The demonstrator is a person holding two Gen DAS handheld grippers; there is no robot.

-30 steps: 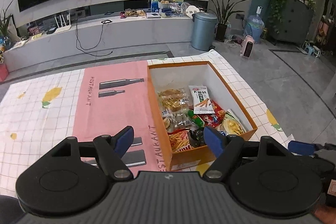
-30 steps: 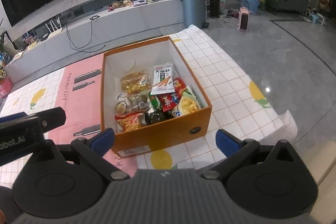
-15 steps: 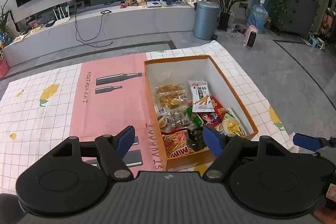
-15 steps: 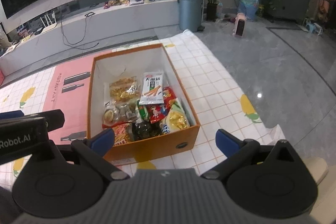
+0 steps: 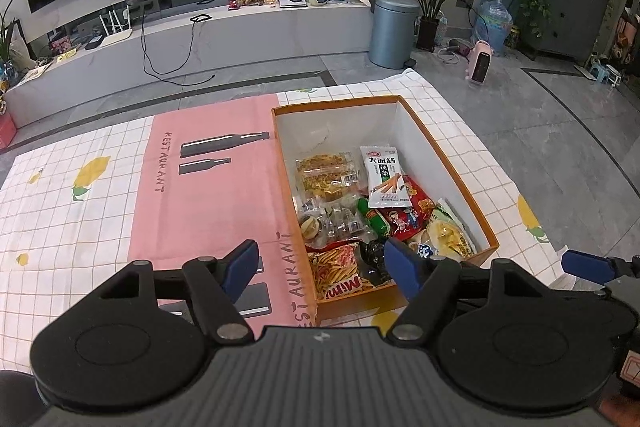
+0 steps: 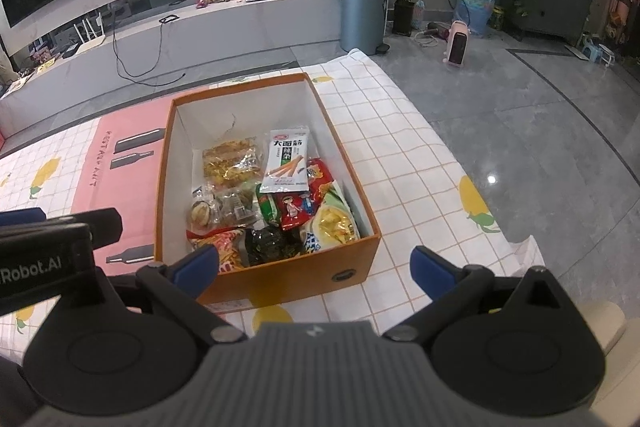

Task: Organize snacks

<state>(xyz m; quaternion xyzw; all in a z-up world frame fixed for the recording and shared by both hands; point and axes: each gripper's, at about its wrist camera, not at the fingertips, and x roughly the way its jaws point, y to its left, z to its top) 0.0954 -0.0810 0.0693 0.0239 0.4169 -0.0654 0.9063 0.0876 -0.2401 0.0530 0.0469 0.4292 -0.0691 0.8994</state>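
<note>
Living-room floor tiles and a long grey TV bench fill the background, and nearer the cameras a checked cloth (image 5: pixel 80 211) with a pink middle panel covers the tabletop. On it stands an orange box (image 6: pixel 280 279), open at the top, with the snacks heaped in its near half: a white packet with orange sticks (image 6: pixel 287 161) lies uppermost toward 12 o'clock, a clear bag of yellow pieces (image 6: pixel 230 163) is at its 9 o'clock, and a red "Mimi" bag (image 5: pixel 340 275) lies against the near wall.

Over the last second both views have pulled back and risen a little. The box sits lower and farther off in each picture, while the packets inside lie just as they did (none has shifted). The left hand-held gripper (image 5: pixel 320 265) hangs with its blue pads apart and nothing between them, over the box's near left corner. The right hand-held gripper (image 6: pixel 316 267) is likewise spread wide and empty, at the box's near wall.

No snack shows on the cloth outside the box. That fits a sorting that is finished with the hands drawing away, but equally a pause before a reach into the pile.
</note>
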